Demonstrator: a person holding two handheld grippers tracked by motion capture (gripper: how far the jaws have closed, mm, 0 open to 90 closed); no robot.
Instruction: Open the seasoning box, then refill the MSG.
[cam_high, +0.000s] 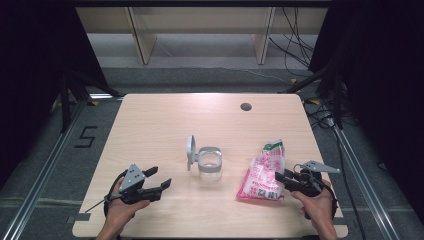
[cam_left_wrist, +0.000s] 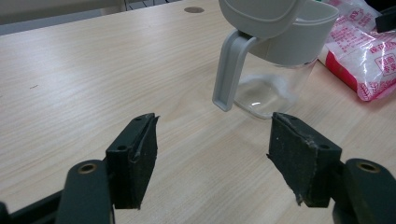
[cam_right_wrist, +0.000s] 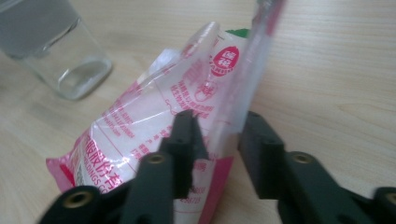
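The pink-and-white bag (cam_high: 263, 172) lies on the right part of the table (cam_high: 160, 125), just right of the clear jar (cam_high: 209, 169). In the right gripper view the bag (cam_right_wrist: 154, 126) is blurred and its print cannot be read; its lower end is cut off by the picture's bottom edge, and the upright flap of clear film runs out of the top of the frame. That flap stands between the jaws of the right gripper (cam_right_wrist: 217, 140), which are parted at a middling width; the film seems to brush the right-hand pad, yet whether either pad presses on it cannot be made out. In the high view the right gripper (cam_high: 281, 177) sits at the bag's near right edge, pointing left toward it, with the right hand (cam_high: 317, 202) behind it and the forearm cut off at the bottom.

The jar (cam_left_wrist: 275, 70) has a grey collar and a raised hinged lid (cam_high: 190, 151); in the left gripper view the lid's top is cropped away. The left gripper (cam_high: 162, 181) rests low over the table, left of the jar and apart from it, aimed toward it, its jaws wide with bare wood between them. The left hand (cam_high: 120, 202) grips it from behind.
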